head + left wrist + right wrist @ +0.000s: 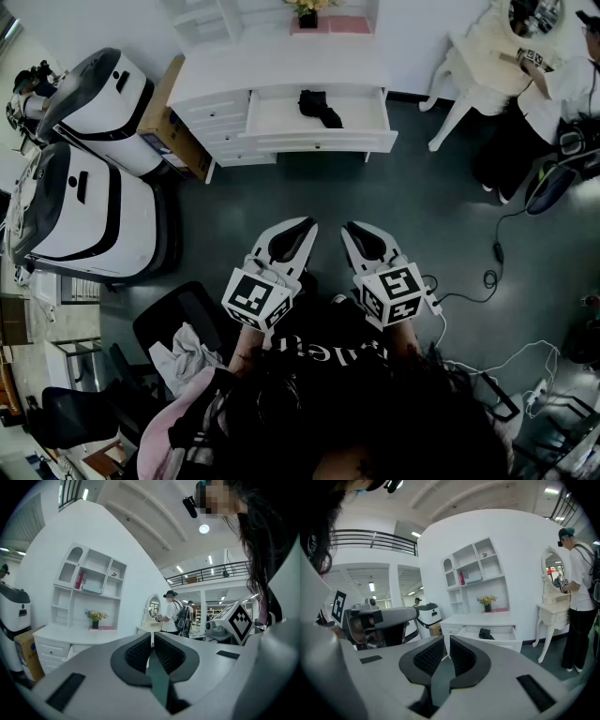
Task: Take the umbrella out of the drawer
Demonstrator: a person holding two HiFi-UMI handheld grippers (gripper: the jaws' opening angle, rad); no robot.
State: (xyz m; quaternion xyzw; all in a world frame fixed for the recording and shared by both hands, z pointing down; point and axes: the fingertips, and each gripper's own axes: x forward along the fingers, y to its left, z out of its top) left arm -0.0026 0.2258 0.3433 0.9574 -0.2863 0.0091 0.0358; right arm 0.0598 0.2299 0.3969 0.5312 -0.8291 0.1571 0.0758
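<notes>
A black folded umbrella (320,107) lies in the open drawer (319,139) of a white desk (281,70) at the far side of the dark floor. The right gripper view shows the umbrella (486,633) in that drawer (497,642), well beyond the jaws. My left gripper (308,224) and right gripper (349,228) are held side by side near my body, far short of the desk. Both are shut with nothing between their jaws. From the left gripper (152,635) only the desk top (70,633) shows; the umbrella is hidden there. The right gripper (447,644) points toward the desk.
Two large white machines (89,94) (84,211) and a cardboard box (169,122) stand left of the desk. A person (548,89) stands at a white dressing table (478,56) on the right. Cables (487,274) trail on the floor; a black chair (178,323) is at my left.
</notes>
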